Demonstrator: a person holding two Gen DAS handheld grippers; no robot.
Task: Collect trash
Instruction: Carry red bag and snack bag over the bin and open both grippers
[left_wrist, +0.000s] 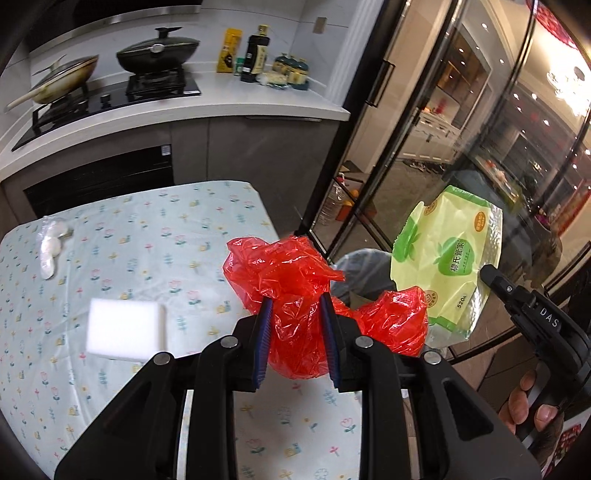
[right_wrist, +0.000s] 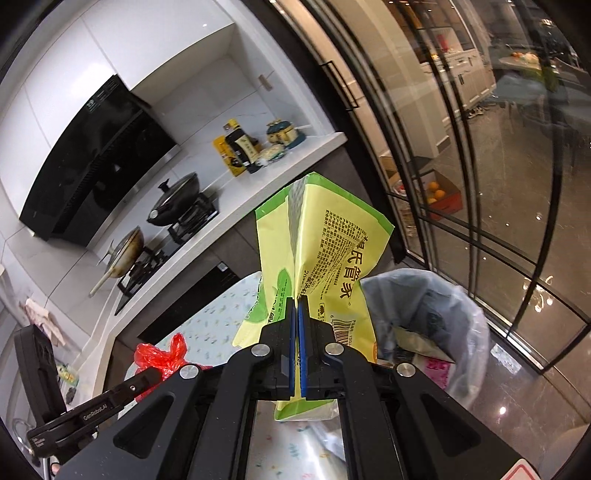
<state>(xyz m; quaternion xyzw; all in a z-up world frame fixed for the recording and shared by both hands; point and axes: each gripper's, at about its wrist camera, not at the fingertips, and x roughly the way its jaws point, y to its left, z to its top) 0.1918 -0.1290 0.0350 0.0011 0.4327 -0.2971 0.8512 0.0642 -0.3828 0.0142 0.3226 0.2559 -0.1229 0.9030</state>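
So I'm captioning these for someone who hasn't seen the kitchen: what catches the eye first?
The crumpled red plastic bag, pinched between the left gripper above the floral tablecloth, grabs attention first. Next is the yellow-green food package, clamped in the right gripper just beside the lined trash bin. A white foam block lies on the table to the left.

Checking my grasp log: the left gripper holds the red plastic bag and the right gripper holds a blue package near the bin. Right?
Not quite: the package in the right gripper is yellow-green, as the right wrist view shows. The left gripper does hold the red plastic bag, near the bin.
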